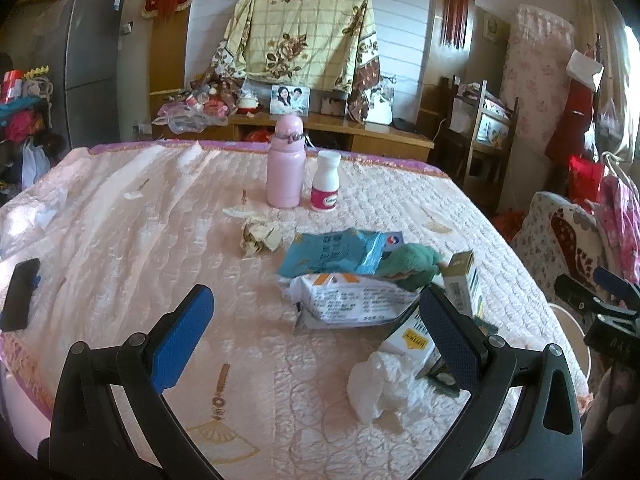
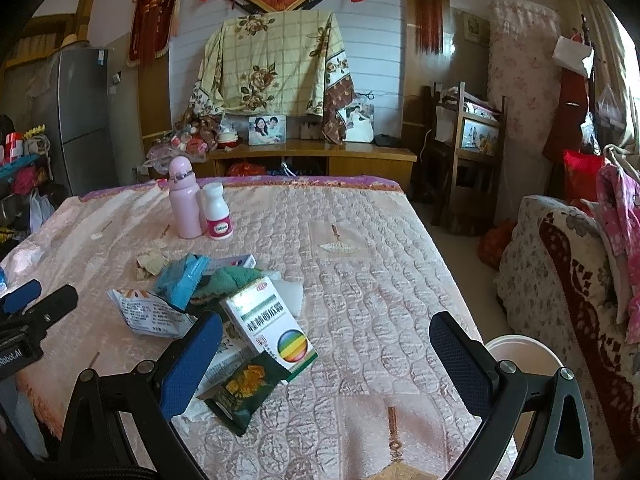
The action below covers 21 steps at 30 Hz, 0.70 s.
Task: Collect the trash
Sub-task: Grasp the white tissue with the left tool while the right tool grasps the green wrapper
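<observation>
Trash lies on the pink quilted bed (image 1: 140,220): a crumpled paper ball (image 1: 259,236), a blue snack bag (image 1: 332,254), a white wrapper (image 1: 352,300), a white crumpled tissue (image 1: 380,384), a medicine box (image 2: 268,320) and a dark green packet (image 2: 240,388). A green cloth (image 1: 412,264) lies among them. My left gripper (image 1: 316,328) is open and empty, just short of the white wrapper. My right gripper (image 2: 326,356) is open and empty, with the medicine box beside its left finger.
A pink flask (image 1: 285,164) and a white pill bottle (image 1: 326,182) stand upright farther back. A black phone (image 1: 20,292) lies at the bed's left edge. A white bin (image 2: 520,354) stands beside the bed on the right, next to a floral sofa (image 2: 560,280).
</observation>
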Each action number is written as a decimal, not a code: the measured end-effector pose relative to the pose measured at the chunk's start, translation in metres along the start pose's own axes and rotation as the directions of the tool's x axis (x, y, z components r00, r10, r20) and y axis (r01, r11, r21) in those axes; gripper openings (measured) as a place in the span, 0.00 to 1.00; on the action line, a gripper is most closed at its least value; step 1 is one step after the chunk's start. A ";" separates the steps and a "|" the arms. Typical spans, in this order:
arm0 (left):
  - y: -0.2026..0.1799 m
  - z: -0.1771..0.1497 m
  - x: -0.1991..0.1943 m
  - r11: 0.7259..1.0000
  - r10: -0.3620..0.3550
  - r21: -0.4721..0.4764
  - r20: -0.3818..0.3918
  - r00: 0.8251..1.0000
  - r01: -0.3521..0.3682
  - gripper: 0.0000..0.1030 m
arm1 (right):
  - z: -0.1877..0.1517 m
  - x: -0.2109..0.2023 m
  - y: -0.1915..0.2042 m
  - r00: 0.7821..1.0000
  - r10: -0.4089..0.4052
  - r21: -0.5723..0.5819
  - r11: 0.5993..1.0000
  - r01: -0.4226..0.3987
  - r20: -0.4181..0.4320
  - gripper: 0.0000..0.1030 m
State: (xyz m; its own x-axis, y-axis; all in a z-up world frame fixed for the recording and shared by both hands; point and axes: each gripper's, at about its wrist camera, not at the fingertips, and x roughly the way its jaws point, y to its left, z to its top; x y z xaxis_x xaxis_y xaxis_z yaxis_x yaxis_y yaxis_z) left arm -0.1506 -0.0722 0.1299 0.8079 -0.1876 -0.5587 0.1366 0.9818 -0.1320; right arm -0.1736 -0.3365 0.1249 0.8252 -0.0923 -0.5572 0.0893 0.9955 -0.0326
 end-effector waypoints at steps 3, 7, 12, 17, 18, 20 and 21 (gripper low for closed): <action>0.006 -0.005 0.004 1.000 -0.009 0.011 -0.026 1.000 0.009 0.99 | -0.003 0.006 -0.004 1.000 0.000 0.002 1.000 0.000 -0.023 1.00; 0.013 -0.012 0.012 1.000 -0.019 0.023 -0.062 0.998 0.020 0.99 | -0.007 0.017 -0.006 0.998 0.032 0.003 0.999 -0.032 -0.061 1.00; 0.021 -0.014 0.023 0.999 -0.040 0.004 -0.103 0.994 0.040 0.99 | -0.010 0.034 -0.002 0.987 0.112 -0.003 0.994 -0.113 -0.115 1.00; 0.019 -0.018 0.030 0.995 -0.100 0.010 -0.143 0.985 0.102 0.99 | -0.016 0.042 0.008 0.971 0.184 -0.015 0.982 -0.188 -0.152 1.00; 0.015 -0.020 0.033 0.993 -0.111 0.023 -0.160 0.981 0.116 0.99 | -0.017 0.043 0.010 0.971 0.184 -0.023 0.981 -0.190 -0.154 1.00; 0.007 -0.025 0.038 0.988 -0.134 0.043 -0.190 0.972 0.145 0.99 | -0.019 0.046 0.016 0.973 0.169 -0.052 0.982 -0.179 -0.158 1.00; 0.002 -0.027 0.040 0.986 -0.147 0.051 -0.203 0.968 0.160 0.99 | -0.019 0.049 0.018 0.973 0.163 -0.060 0.983 -0.174 -0.163 1.00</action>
State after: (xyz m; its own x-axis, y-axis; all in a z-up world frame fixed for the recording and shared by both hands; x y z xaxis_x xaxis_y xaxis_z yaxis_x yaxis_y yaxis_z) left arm -0.1334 -0.0787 0.0851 0.6455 -0.3316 -0.6880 0.2934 0.9394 -0.1775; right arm -0.1426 -0.3226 0.0811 0.7268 0.0759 -0.6826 -0.0896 0.9959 0.0153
